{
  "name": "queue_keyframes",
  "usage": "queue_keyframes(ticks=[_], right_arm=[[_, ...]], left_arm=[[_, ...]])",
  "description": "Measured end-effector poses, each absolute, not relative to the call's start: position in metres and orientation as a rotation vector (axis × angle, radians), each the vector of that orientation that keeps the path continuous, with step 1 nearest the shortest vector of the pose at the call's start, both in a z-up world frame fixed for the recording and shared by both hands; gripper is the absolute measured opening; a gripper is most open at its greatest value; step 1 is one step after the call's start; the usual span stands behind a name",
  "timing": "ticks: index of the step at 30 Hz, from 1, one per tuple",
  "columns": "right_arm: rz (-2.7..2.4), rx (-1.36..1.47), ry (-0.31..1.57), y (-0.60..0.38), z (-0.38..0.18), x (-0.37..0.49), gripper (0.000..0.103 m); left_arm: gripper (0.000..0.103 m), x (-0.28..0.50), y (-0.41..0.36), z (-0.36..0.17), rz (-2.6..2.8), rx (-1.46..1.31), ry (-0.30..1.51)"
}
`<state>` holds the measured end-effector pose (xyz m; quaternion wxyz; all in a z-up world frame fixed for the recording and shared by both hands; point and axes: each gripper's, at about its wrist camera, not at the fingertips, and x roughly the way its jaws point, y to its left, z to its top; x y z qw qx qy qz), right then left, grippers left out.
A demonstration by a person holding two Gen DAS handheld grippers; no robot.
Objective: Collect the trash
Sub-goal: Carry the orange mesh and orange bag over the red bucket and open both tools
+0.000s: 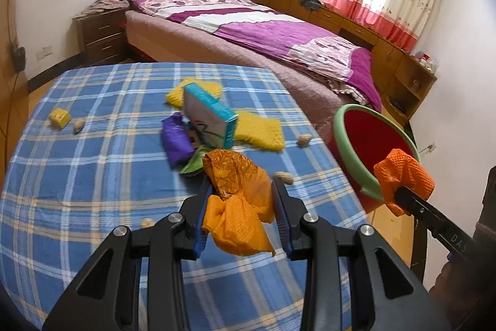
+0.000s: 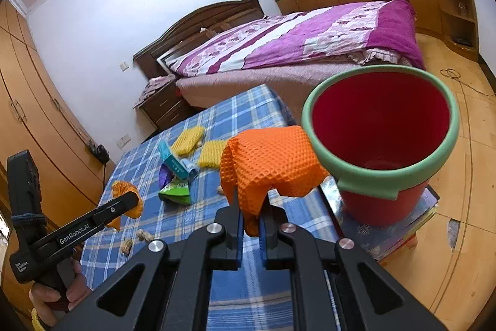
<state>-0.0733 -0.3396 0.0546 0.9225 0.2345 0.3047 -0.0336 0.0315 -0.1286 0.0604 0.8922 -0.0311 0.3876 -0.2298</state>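
Note:
My left gripper (image 1: 241, 191) is shut on a crumpled orange-yellow plastic wrapper (image 1: 238, 213), held just above the blue plaid table (image 1: 93, 191). My right gripper (image 2: 251, 207) is shut on an orange waffle-textured cloth (image 2: 272, 160), which drapes over its fingertips beside the green rim of a red bucket (image 2: 365, 176). The left wrist view has the right gripper (image 1: 400, 194) at the far right with that cloth (image 1: 403, 176), against the bucket's rim (image 1: 344, 145). In the right wrist view, the left gripper (image 2: 133, 197) is at the lower left with its wrapper (image 2: 124, 191).
On the table lie a teal box (image 1: 210, 120), a purple packet (image 1: 176, 141), a green packet (image 1: 193, 165), yellow cloths (image 1: 260, 129), a yellow block (image 1: 59, 117) and several peanut shells (image 1: 283, 177). The bucket stands on stacked books (image 2: 387, 238). A bed (image 1: 248, 20) lies behind.

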Motion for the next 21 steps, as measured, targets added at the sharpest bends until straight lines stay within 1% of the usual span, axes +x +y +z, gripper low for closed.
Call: queue_keyframes(ticks=[12, 21], right_arm=[[-0.128, 0.517, 0.558, -0.381, 0.064, -0.089, 0.009], [-0.180, 0.555, 0.543, -0.417, 0.059, -0.090, 0.009]], left_arm=[[0.037, 0.034, -0.185, 0.072, -0.573, -0.014, 0.798], [0.037, 0.046, -0.233, 0.071, -0.641, 0.033, 0.805]])
